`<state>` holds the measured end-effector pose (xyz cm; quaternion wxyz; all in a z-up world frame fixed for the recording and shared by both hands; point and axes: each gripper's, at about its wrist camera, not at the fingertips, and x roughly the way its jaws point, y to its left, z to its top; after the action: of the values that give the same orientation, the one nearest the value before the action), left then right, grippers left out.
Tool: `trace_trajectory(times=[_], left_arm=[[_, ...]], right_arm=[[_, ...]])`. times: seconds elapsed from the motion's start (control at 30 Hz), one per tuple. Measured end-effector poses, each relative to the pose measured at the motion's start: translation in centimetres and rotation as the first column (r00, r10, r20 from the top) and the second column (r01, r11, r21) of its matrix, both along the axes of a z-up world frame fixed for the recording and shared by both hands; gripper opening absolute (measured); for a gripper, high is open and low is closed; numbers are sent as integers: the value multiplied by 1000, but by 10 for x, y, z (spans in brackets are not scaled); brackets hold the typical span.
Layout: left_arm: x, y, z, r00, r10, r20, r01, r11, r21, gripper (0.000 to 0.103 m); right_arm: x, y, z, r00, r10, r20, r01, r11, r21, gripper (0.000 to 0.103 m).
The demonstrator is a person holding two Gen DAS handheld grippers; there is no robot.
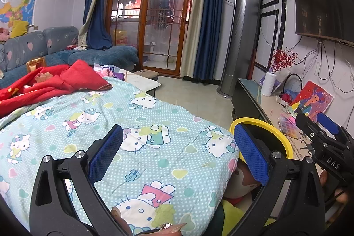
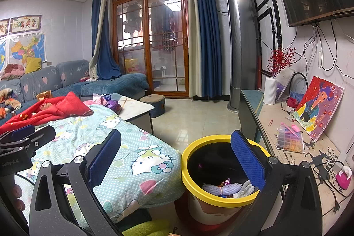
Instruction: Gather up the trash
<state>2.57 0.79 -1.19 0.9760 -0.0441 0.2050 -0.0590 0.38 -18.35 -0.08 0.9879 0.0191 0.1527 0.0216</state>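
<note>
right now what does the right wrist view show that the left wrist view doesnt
Only the right wrist view looks into the yellow-rimmed round trash bin, where pale wrappers and scraps lie at the bottom, and it shows a small pink tape dispenser on the counter.

Only the left wrist view shows the right gripper from outside, over the counter.

Both share the cartoon-cat print blue blanket, the crumpled red quilt, the colourful portrait painting leaning on the wall, and each camera's own gripper open and empty: left gripper.

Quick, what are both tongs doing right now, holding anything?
Left tongs: open, holding nothing.
Right tongs: open, holding nothing.
</note>
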Motion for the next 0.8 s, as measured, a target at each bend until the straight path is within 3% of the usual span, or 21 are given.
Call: trace_trajectory(times=[0.37, 0.5, 0.6, 0.7, 0.73, 0.8], left_arm=[[3, 4, -13, 999, -10, -52, 11, 1000, 7, 92], [1, 18, -13, 997, 19, -70, -21, 999, -24, 92], [-10, 50, -9, 993, 83, -86, -88, 995, -55, 92], [-29, 105, -5, 973, 203, -113, -213, 974, -79, 92], [-40, 132, -5, 952, 280, -125, -289, 955, -65, 92], [-63, 187, -8, 887, 437, -150, -445, 895, -28, 92]], right_arm=[[2, 0, 0, 1000, 11, -8, -11, 1000, 0, 97], [8, 11, 8, 995, 94, -28, -94, 996, -5, 97], [12, 34, 18, 984, 174, -27, -175, 984, -16, 97], [20, 78, 31, 944, 328, -46, -328, 945, -6, 97], [24, 102, 35, 914, 402, -61, -402, 916, 11, 97], [30, 158, 35, 828, 546, -126, -546, 837, 42, 97]])
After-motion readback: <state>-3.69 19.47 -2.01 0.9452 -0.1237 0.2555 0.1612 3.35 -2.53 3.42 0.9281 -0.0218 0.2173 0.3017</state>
